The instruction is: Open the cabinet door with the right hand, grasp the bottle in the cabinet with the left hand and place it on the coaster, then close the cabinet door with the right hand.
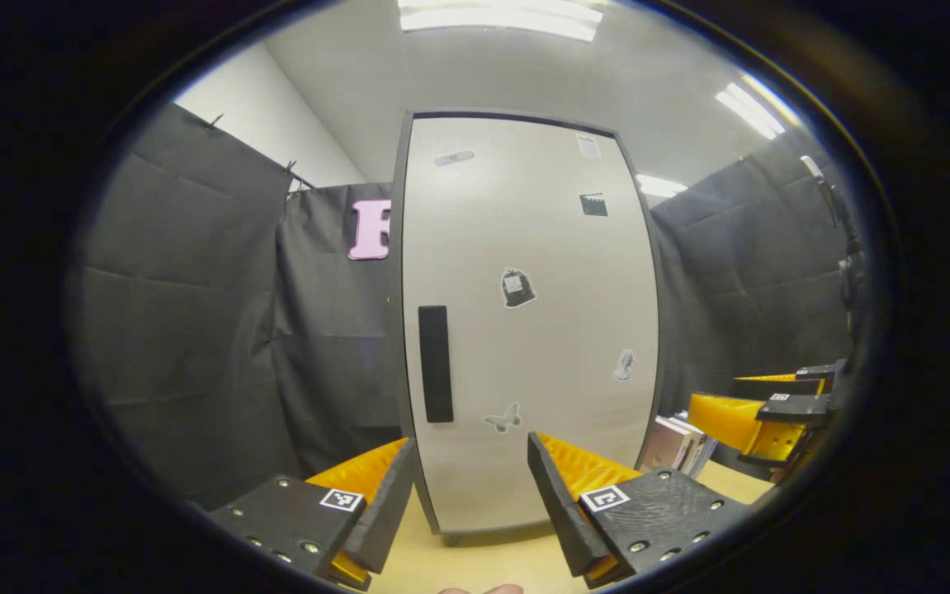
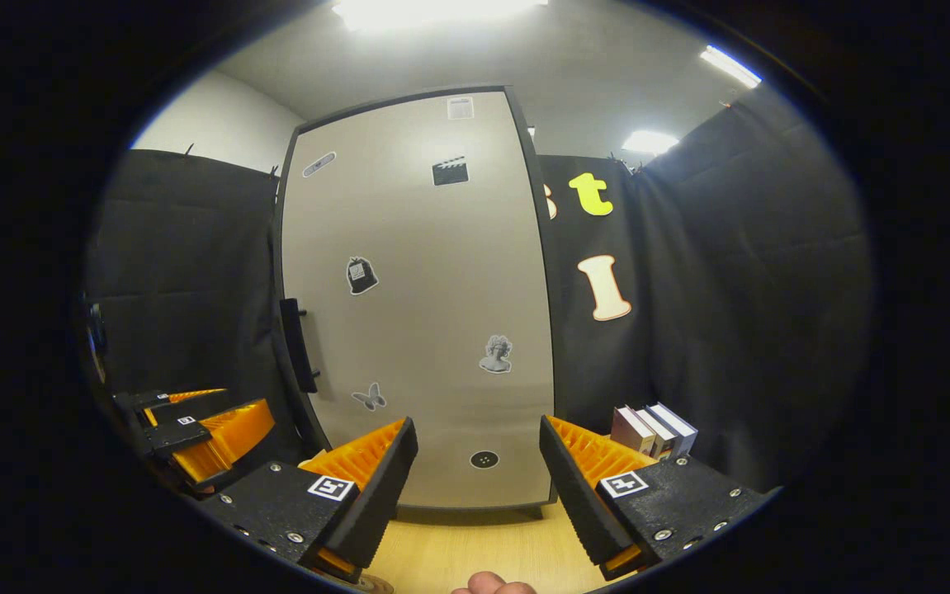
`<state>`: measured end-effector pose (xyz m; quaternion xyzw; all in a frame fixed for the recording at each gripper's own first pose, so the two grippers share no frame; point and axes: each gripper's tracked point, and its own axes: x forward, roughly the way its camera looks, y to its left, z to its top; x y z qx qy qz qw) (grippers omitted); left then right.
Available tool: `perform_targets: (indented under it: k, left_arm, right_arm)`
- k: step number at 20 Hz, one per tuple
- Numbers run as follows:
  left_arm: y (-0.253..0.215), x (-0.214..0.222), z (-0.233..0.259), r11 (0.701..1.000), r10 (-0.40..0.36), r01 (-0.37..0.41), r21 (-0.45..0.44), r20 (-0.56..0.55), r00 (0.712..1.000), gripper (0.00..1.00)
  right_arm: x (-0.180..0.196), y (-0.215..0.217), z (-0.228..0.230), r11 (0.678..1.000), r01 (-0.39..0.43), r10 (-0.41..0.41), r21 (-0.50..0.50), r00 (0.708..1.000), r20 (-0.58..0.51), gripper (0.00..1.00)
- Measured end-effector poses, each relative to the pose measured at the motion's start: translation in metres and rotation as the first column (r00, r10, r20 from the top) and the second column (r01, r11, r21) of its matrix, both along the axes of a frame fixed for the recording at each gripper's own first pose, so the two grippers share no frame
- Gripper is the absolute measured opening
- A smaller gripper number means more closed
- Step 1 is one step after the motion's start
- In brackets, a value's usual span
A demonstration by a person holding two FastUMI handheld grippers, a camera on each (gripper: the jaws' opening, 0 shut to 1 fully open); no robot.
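Both tongs, left (image 1: 472,487) and right (image 2: 479,474), gape apart before the cabinet door (image 2: 425,313) (closed).

Light wood tabletop (image 2: 475,553), seen at the near edge of both views. Standing on it: a closed grey cabinet (image 2: 417,330) at the far centre, and a short row of books (image 2: 654,429) just right of the cabinet's base.
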<state>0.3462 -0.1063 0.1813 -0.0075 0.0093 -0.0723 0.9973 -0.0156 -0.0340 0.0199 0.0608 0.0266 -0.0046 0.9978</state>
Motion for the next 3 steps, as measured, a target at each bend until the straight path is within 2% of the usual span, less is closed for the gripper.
perform_targets:
  k: [2, 3]
  left_arm:
    - [-0.001, -0.0014, -0.0016, 1.0, 0.006, -0.006, -0.005, -0.008, 1.0, 0.78]
    - [-0.0001, -0.0013, -0.0012, 1.0, 0.009, -0.009, -0.008, -0.009, 1.0, 0.8]
  right_arm:
    - [0.0013, 0.0002, -0.0012, 1.0, -0.001, 0.001, -0.001, 1.0, -0.003, 0.9]
    - [0.0018, 0.0007, -0.002, 1.0, -0.001, 0.001, -0.001, 1.0, -0.005, 0.93]
